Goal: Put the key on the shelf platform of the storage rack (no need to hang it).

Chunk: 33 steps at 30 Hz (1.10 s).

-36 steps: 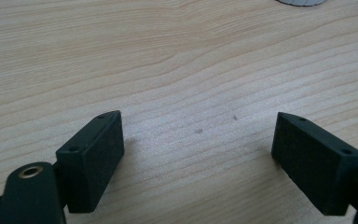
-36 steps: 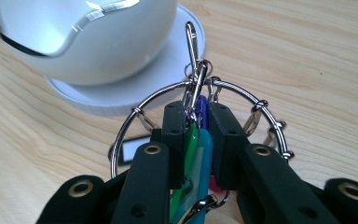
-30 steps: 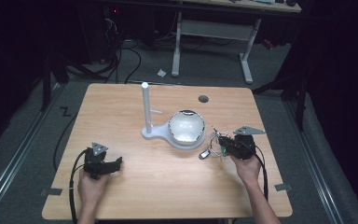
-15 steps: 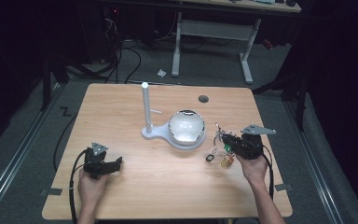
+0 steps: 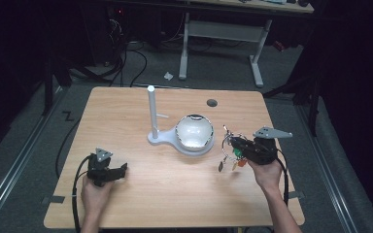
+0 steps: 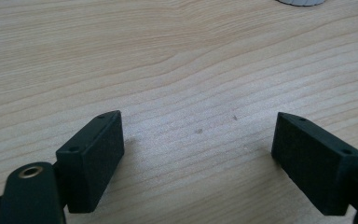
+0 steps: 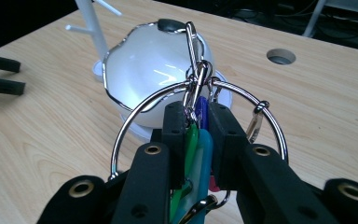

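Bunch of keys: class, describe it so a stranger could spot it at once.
On the wooden table, look right of the white stand and bowl. The bunch of keys hangs from the right tongs: a large metal ring carrying coloured tags.

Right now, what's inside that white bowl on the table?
The white bowl looks empty, with glare inside. Its near side is partly covered by the key ring in the right gripper.

light: table [image 5: 126,116] brightly lit from above, surroundings near black | glare: highlights on white bowl [image 7: 154,70] and metal ring [image 7: 270,121] | focus: gripper views sharp, high view soft | shadows: faint
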Motion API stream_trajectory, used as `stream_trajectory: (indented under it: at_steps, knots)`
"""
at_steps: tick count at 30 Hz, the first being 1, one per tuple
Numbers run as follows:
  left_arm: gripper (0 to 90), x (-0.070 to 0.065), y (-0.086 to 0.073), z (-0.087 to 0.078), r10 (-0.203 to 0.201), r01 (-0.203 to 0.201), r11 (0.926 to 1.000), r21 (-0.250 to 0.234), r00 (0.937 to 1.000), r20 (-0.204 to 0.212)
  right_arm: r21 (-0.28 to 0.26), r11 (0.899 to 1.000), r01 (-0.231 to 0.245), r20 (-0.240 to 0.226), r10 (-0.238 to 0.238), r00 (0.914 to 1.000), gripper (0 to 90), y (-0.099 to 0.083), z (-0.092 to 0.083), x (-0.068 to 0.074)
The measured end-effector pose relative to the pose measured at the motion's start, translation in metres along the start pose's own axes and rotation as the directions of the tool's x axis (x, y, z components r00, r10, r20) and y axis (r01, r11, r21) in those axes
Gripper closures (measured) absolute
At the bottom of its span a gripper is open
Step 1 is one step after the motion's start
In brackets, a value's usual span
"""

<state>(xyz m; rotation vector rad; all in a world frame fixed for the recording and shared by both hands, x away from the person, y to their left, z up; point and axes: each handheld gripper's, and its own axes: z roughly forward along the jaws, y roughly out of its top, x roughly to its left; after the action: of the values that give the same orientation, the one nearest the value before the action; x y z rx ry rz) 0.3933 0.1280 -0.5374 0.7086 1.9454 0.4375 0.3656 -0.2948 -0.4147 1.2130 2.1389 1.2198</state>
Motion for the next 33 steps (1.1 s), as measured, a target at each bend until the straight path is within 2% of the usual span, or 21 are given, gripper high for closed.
stream_trajectory:
  at_steps: [8, 17, 26, 33]
  knots:
    - [17.3, 0.000, 0.000, 0.000, -0.001, 0.001, 1.0000, -0.001, 1.0000, -0.001, -0.012, 1.000, 0.002, -0.047, -0.003, 0.9989, 78.5, 0.013, -0.002, 0.007]
    - [17.3, 0.000, 0.000, 0.000, 0.000, 0.000, 1.0000, 0.000, 1.0000, 0.000, -0.038, 0.999, 0.036, -0.089, -0.040, 0.9953, 78.5, 0.036, -0.004, 0.020]
    - [17.3, -0.001, 0.000, 0.000, -0.015, 0.015, 0.9999, -0.002, 0.9999, -0.007, -0.066, 0.995, 0.080, -0.132, -0.089, 0.9873, 78.5, 0.067, 0.004, 0.034]
    - [17.3, -0.001, 0.000, 0.000, -0.012, 0.012, 0.9999, -0.002, 0.9999, -0.005, -0.086, 0.992, 0.091, -0.159, -0.104, 0.9818, 78.5, 0.082, 0.013, 0.042]
